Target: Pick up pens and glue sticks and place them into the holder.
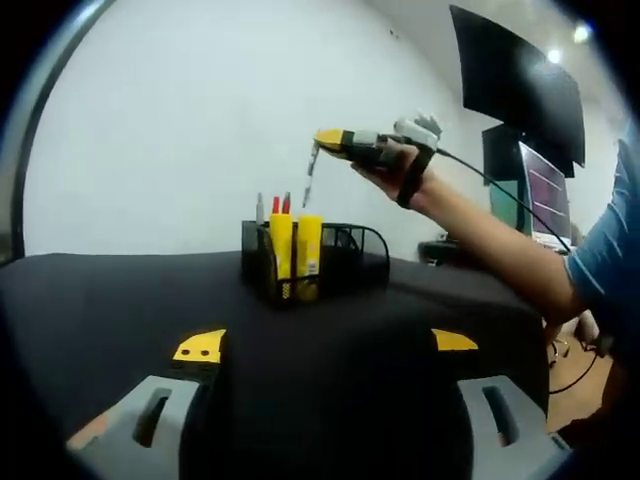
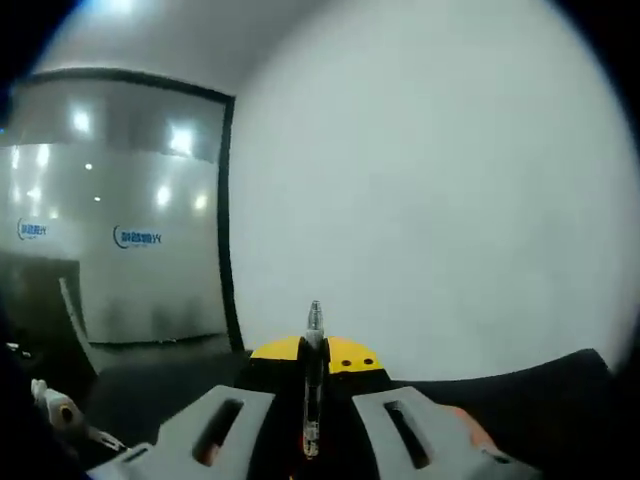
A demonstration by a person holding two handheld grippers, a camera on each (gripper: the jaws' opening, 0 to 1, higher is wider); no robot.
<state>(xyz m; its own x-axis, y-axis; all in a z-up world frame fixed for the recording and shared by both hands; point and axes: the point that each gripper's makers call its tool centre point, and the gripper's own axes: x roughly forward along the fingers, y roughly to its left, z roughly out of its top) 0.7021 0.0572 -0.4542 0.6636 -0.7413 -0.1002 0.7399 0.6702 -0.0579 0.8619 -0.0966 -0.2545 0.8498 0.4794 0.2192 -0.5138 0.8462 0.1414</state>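
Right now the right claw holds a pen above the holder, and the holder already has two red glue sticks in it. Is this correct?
Not quite: the two glue sticks in the holder are yellow, not red, as the left gripper view shows. The rest stands: the right claw holds a pen above the holder.

White wall [image 1: 180,120], black table [image 1: 90,300], dark monitors [image 1: 515,85], ceiling lights [image 1: 555,55].

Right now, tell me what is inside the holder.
The black mesh holder has two yellow glue sticks in its front compartment, and a grey and two red pen tips rising behind them. The mesh and glue sticks hide anything lower down.
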